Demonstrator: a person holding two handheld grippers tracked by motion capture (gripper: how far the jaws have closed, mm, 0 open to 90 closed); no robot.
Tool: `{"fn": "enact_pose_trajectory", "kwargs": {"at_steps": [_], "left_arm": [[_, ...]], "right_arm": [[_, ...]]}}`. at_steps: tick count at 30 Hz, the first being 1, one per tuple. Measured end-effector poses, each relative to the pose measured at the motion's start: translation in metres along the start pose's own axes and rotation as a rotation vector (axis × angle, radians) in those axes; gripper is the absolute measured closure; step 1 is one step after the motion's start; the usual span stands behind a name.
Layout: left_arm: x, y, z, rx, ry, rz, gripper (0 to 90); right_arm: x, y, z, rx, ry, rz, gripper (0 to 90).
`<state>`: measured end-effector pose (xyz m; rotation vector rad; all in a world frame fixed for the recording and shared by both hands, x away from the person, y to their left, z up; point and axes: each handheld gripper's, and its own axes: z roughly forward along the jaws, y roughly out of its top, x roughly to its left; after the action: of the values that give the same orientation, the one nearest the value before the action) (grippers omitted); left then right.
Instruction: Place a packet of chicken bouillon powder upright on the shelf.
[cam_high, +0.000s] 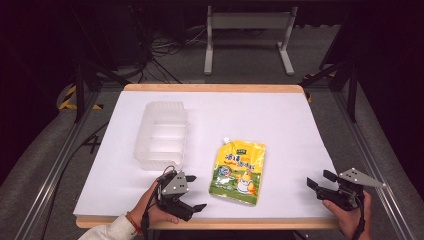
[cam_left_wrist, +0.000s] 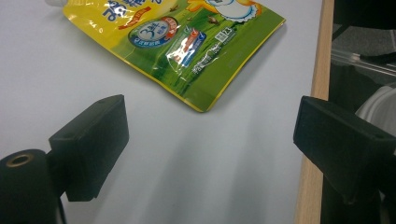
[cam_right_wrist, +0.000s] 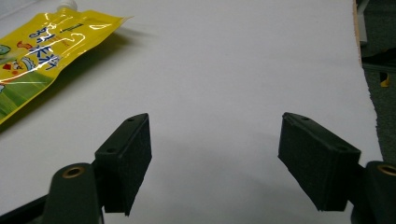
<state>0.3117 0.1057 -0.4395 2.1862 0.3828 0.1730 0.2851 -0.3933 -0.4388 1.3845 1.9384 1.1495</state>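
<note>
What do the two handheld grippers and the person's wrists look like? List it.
Left gripper: black body, blocky black jaws, grey three-cornered plate on top, thin black cable. Right gripper: same black build with a grey plate. The left wrist wears a red-orange bracelet and a white sleeve.

- You are at a lab recording station, not a home or a shop.
- The table (cam_high: 300, 107) is the landmark: a white sheet covers its wooden top.
- Aluminium frame rails (cam_high: 47, 172) run along both sides of the table.
- Beyond the table, loose cables (cam_high: 165, 47) lie on grey carpet beside a metal stand (cam_high: 248, 22).
- Black curtains surround the table.
</note>
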Motion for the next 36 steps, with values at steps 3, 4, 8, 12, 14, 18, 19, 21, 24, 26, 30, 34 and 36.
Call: {"fn": "enact_pose_trajectory", "kwargs": {"at_steps": [3,4,8,12,14,18,19,21,24,26,30,34,36], "left_arm": [[0.0,-0.001,0.0,0.003,0.003,0.001,11.0],[0.0,-0.002,-0.001,0.008,0.007,0.001,11.0],[0.001,-0.004,-0.003,0.016,0.021,0.007,11.1],[0.003,-0.004,-0.004,0.016,0.038,0.004,11.1],[0.003,-0.005,-0.004,0.016,0.042,-0.006,11.1],[0.002,-0.007,-0.005,0.021,0.051,0.0,11.2],[0.002,-0.007,-0.006,0.02,0.052,-0.006,11.2],[0.001,-0.008,-0.008,0.016,0.053,-0.011,11.2],[0.0,-0.01,-0.01,0.016,0.06,-0.013,11.2],[-0.002,-0.012,-0.014,0.015,0.067,-0.016,11.2],[-0.004,-0.016,-0.02,0.007,0.079,-0.026,11.3],[-0.006,-0.019,-0.028,-0.007,0.098,-0.034,11.3],[-0.006,-0.022,-0.03,-0.008,0.103,-0.042,11.3]], "right_arm": [[0.001,0.001,0.001,0.0,0.012,-0.001,25.8],[0.001,0.001,0.002,0.0,0.016,-0.001,25.6],[0.004,0.004,0.006,0.007,0.04,-0.001,24.9],[0.01,0.011,0.012,0.026,0.106,0.019,24.3],[0.014,0.015,0.018,0.032,0.141,0.03,23.7],[0.026,0.027,0.038,0.08,0.213,0.027,23.1],[0.029,0.03,0.044,0.091,0.241,0.025,22.7],[0.038,0.035,0.056,0.113,0.273,0.004,22.1],[0.045,0.041,0.071,0.135,0.307,-0.002,21.6],[0.049,0.047,0.082,0.143,0.336,0.0,21.2],[0.054,0.053,0.096,0.161,0.363,0.015,20.9],[0.059,0.059,0.113,0.197,0.4,0.037,19.4],[0.062,0.061,0.121,0.219,0.433,0.038,18.2]]}}
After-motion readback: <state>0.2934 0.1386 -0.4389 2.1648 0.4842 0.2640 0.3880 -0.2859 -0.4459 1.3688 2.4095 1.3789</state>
